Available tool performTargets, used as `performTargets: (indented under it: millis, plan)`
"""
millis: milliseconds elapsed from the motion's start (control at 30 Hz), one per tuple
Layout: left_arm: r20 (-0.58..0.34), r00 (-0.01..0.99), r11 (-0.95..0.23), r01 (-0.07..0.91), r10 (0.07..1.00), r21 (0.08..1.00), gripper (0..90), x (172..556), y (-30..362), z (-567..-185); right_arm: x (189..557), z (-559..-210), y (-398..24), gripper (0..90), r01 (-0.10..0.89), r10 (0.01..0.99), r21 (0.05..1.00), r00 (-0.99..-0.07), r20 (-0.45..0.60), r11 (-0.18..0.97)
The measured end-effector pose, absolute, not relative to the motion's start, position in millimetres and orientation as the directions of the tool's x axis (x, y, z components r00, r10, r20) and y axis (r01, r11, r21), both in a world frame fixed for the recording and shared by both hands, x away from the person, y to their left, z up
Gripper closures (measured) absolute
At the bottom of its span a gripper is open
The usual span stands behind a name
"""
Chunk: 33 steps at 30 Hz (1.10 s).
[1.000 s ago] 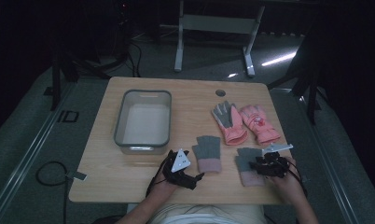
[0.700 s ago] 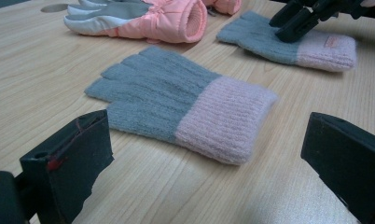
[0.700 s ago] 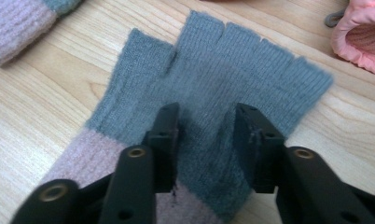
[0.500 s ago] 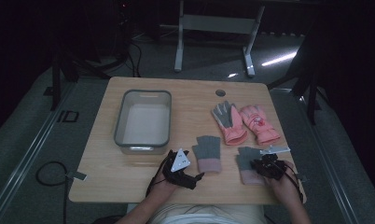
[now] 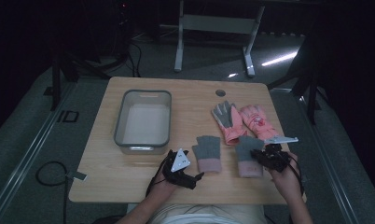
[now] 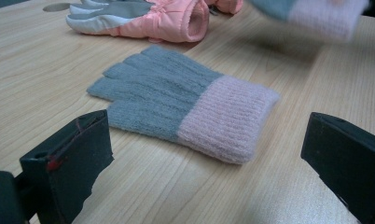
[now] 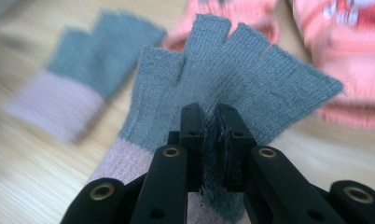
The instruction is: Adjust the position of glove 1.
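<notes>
Grey wool is pinched tight in your right gripper (image 7: 209, 140): its jaws grip one grey glove (image 7: 232, 84) near the bench's (image 5: 129, 179) front edge. Your left gripper (image 6: 199, 163) gapes wide, holding nothing, before the other grey glove (image 6: 181, 102).

**No legible text**

Nothing readable in any view. Pink glove (image 5: 257, 122) has a red-and-white printed patch on its back, too blurred to make out; same in right gripper view. No labels, brands or nos. elsewhere.

left hand-held gripper (image 5: 193, 177) jaws wide apart, right hand-held gripper (image 5: 256, 156) clamped
</notes>
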<state>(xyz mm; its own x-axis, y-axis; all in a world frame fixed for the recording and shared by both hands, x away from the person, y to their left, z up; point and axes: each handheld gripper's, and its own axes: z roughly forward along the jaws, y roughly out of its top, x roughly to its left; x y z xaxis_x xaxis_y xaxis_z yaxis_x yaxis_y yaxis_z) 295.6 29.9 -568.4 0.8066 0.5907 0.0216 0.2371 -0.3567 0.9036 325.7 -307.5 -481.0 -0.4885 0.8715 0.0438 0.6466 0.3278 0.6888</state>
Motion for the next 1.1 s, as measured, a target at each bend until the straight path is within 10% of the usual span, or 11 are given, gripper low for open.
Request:
performTargets:
  millis: [533,1100]
  plan:
    - [0.041,0.797,-0.359,0.224,0.603,0.906,0.0,294,29,-568,350,-441,-240,81.8,0.557,0.815,0.753,-0.577,0.047,0.351]
    - [0.037,0.798,-0.352,0.224,0.602,0.909,0.0,294,30,-568,366,-501,-186,81.6,0.629,0.786,0.668,-0.609,0.105,0.398]
